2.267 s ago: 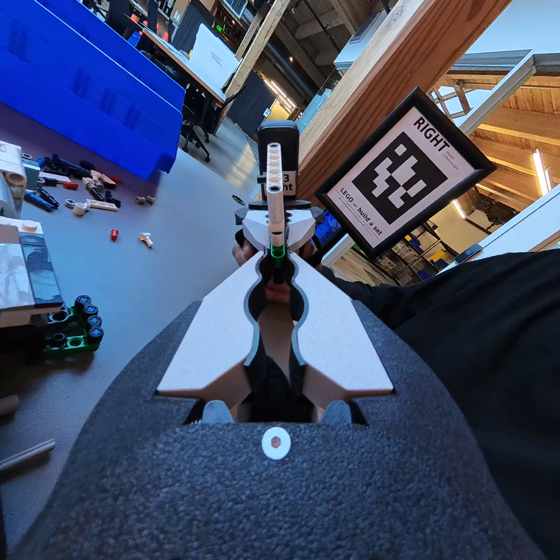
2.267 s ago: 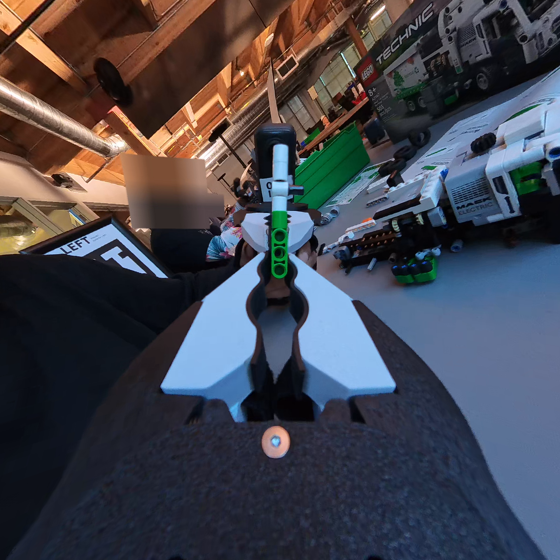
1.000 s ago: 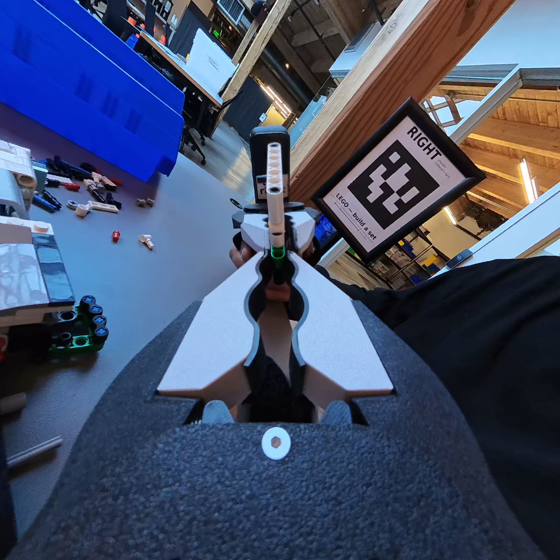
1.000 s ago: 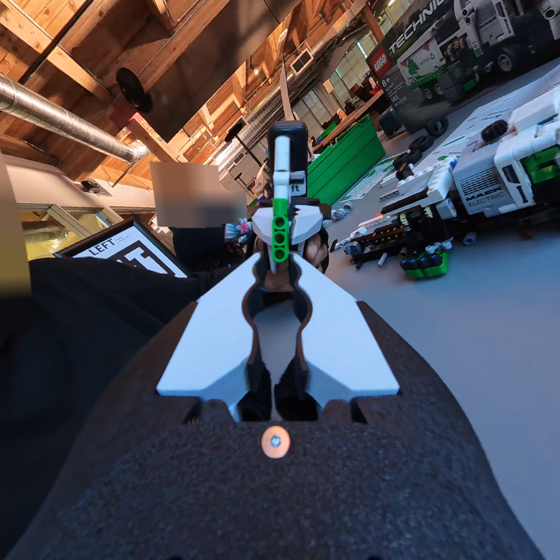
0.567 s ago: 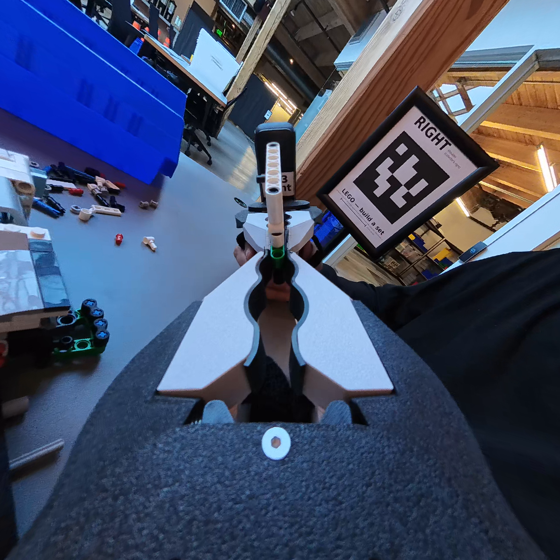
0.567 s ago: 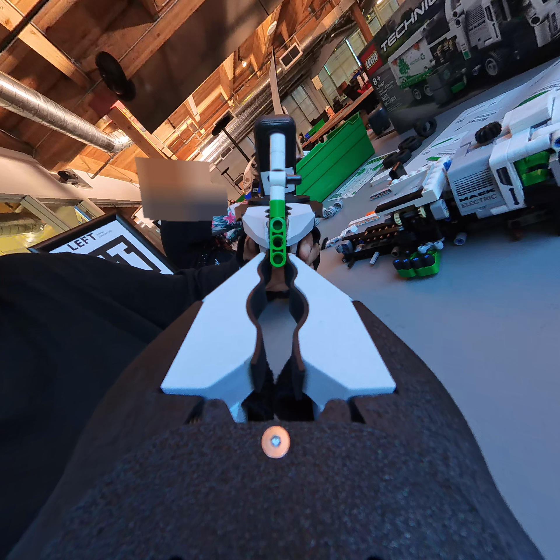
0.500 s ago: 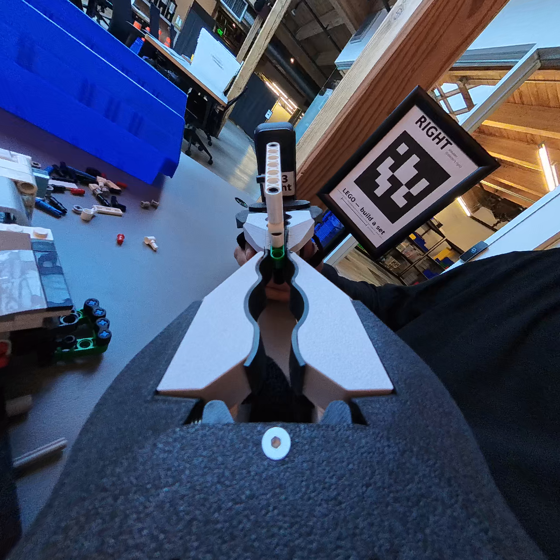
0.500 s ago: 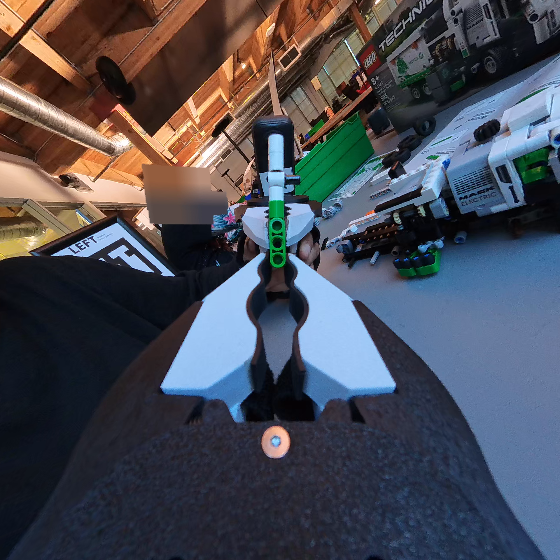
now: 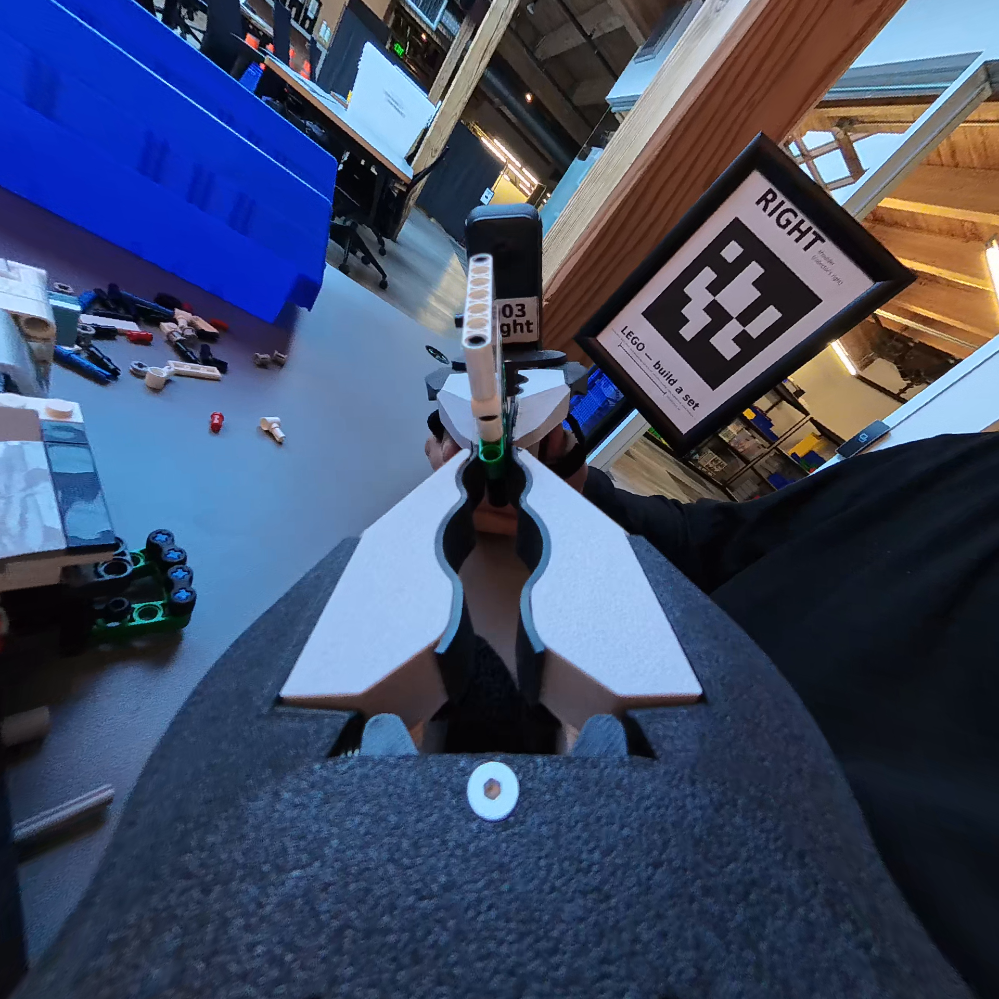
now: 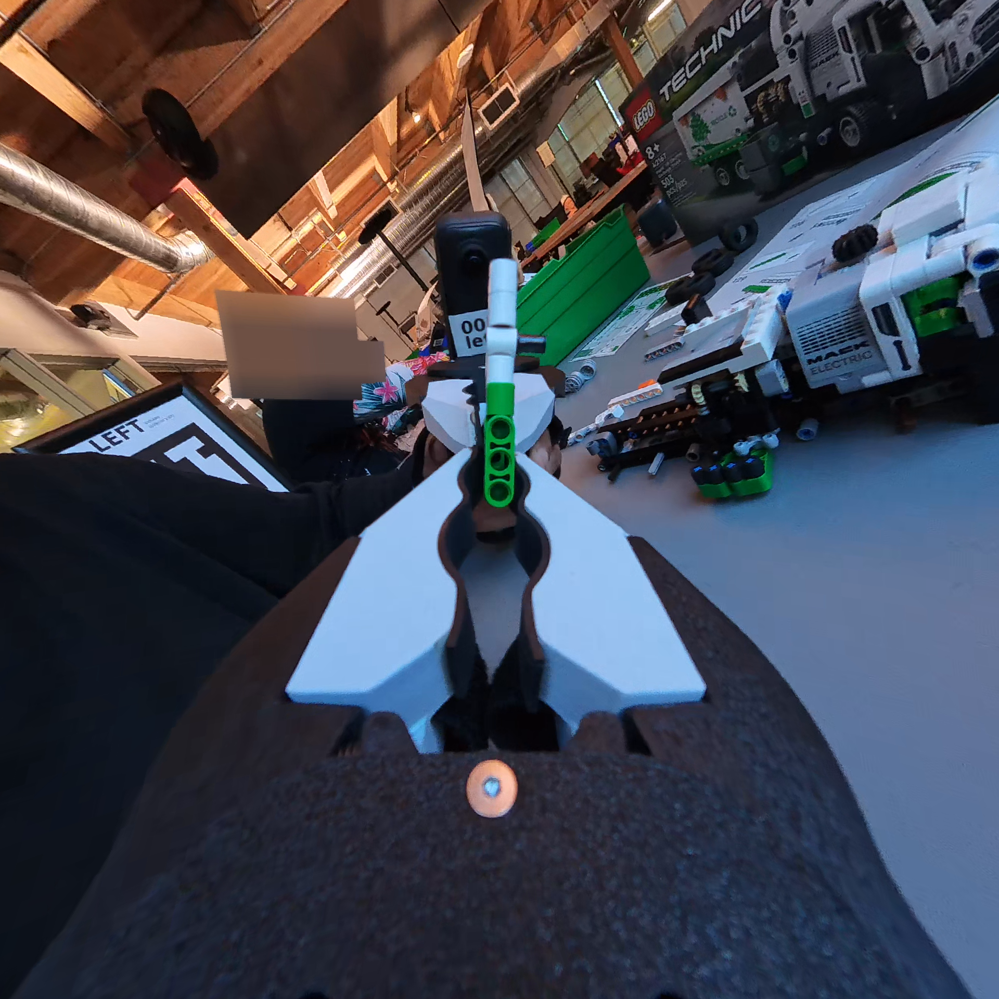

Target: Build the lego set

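Note:
A small assembly, a white beam (image 9: pixel 478 324) joined to a green beam (image 10: pixel 498 459), is held upright in the air between my two grippers, which face each other tip to tip. My left gripper (image 9: pixel 493 459) is shut on the green lower end. My right gripper (image 10: pixel 500 470) is shut on the same green beam from the other side. Each gripper shows beyond the other's tips: the right one (image 9: pixel 505 403) in the left wrist view, the left one (image 10: pixel 484 411) in the right wrist view. The part-built white truck (image 10: pixel 865 335) stands on the grey table (image 10: pixel 811 594).
A green-and-black sub-assembly (image 9: pixel 146 589) lies by the truck's edge. Loose pins and beams (image 9: pixel 178 370) lie near a blue bin (image 9: pixel 162 178). A green bin (image 10: pixel 584 281), tyres (image 10: pixel 713 265), instruction sheets (image 10: pixel 811 232) and the set's box (image 10: pixel 811 81) stand behind. Framed signs (image 9: pixel 740 302) flank a person's dark sleeves. Both grippers' tips are close together, under 4 cm apart.
The white beam now leans slightly off vertical where it stood straight before. Both grippers have shifted a little together and keep their hold.

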`<state>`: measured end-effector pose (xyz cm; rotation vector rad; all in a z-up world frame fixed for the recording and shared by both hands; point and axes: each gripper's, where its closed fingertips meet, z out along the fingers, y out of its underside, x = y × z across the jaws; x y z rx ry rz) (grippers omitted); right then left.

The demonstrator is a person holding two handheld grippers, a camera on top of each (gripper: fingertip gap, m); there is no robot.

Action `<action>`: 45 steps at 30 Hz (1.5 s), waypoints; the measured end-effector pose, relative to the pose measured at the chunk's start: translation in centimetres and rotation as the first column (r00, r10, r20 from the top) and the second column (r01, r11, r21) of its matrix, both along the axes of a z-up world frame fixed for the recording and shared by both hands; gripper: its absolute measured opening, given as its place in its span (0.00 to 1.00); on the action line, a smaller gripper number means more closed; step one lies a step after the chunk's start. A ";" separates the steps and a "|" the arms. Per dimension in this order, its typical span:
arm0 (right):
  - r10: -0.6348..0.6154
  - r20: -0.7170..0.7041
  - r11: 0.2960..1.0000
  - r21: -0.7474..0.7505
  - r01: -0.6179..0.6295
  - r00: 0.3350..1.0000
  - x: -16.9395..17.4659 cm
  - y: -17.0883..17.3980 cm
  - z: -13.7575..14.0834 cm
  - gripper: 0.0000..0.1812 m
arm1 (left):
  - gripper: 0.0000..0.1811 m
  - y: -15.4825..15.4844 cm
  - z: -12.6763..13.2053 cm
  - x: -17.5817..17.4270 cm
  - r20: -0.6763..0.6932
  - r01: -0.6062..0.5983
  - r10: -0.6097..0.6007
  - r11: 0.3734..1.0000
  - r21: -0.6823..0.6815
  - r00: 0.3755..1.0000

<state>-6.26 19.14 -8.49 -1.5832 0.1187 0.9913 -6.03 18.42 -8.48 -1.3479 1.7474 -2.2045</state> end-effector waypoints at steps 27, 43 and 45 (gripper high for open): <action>-0.147 0.310 0.973 -0.126 0.193 0.939 5.5 -0.8 -2.8 0.23 | 0.03 1.1 -3.2 1.8 -0.148 -0.071 0.080 0.995 0.063 0.986; -0.274 -0.260 0.904 -0.398 0.156 0.926 3.4 -3.5 -4.6 0.03 | 0.15 0.2 -4.8 1.8 -0.203 -0.170 0.215 0.961 0.219 0.955; -0.320 -0.267 0.873 -0.455 0.174 0.909 2.9 -4.1 -6.0 0.03 | 0.24 0.0 -5.4 1.2 -0.118 -0.188 0.251 0.902 0.389 0.961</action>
